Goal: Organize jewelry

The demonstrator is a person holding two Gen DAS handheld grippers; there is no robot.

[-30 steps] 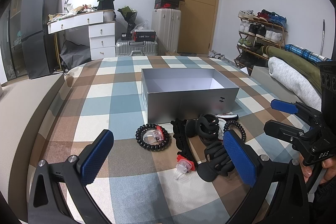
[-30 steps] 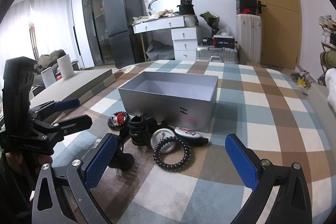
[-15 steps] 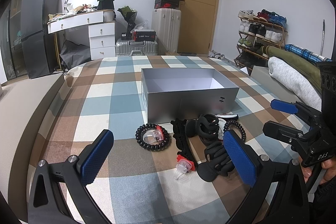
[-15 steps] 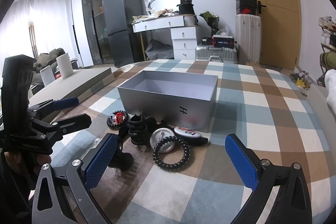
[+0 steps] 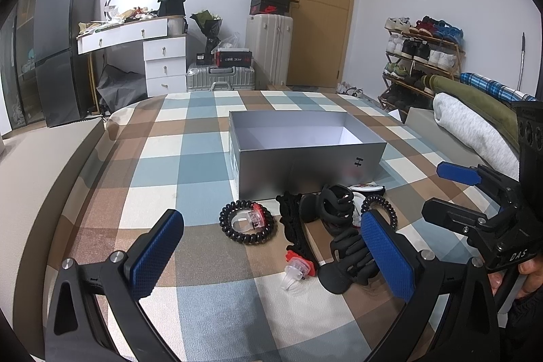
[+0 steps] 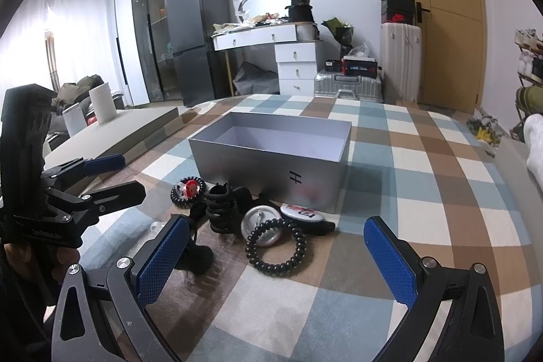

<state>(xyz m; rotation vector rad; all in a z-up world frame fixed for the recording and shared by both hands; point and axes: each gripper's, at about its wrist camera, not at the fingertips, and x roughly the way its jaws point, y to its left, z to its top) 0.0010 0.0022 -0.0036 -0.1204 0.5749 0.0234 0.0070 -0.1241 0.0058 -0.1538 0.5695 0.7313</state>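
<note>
Nothing picked yet: open grey cardboard box [image 5: 305,155] empty. My left gripper [image 5: 271,251] and right gripper [image 6: 275,258] both gape wide, empty. Next: close on black spiral hair tie [image 6: 275,247].

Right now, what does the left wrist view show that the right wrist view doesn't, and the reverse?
Only the left wrist view shows the shoe rack and a red-and-clear ring in the open on the bedspread.

Only the right wrist view shows the round badge face-up, the silver disc and the white rolls on the side ledge.

Both show the empty grey box, the spiral hair ties, the black claw clips and both grippers open: left gripper, right gripper.
</note>
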